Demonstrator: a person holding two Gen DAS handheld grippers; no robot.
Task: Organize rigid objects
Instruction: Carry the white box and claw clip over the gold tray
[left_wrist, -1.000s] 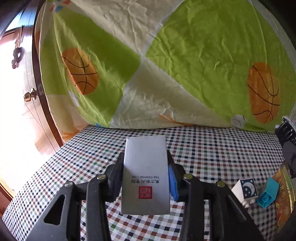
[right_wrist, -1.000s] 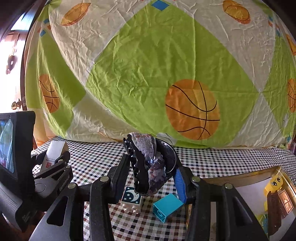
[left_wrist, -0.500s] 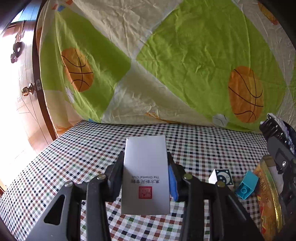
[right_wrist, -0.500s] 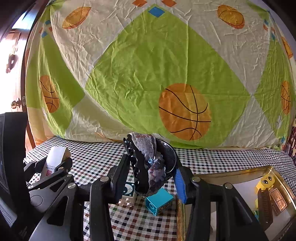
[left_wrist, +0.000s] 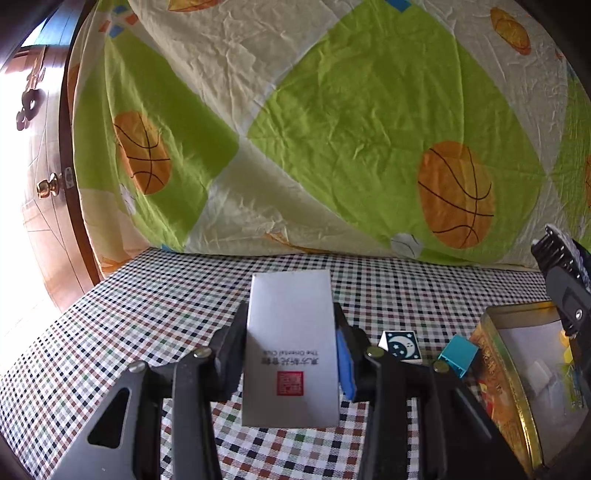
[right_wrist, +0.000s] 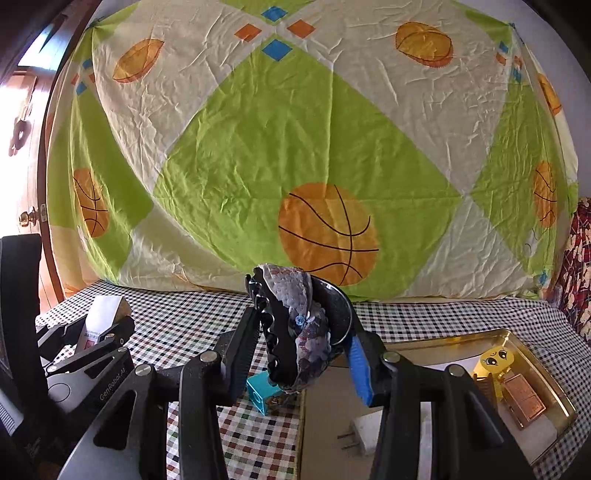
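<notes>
Up close, smooth flat grey box (left_wrist: 291, 350), scaly hair claw (right_wrist: 295, 332).

We see a tabletop (left_wrist: 129, 332) covered in small checks of white, black, red and green. Behind it hangs a bedsheet (right_wrist: 295, 147) in lime green and cream, printed with orange basketballs and small blue and orange diamonds. The silver-grey box (left_wrist: 291, 350) carries a red stamp and dark lettering. The hair claw (right_wrist: 295, 328) is black with mottled grey-purple. A teal block (right_wrist: 260, 393) lies beside a gold tin (right_wrist: 546, 365) holding a yellow figure (right_wrist: 495, 360).
</notes>
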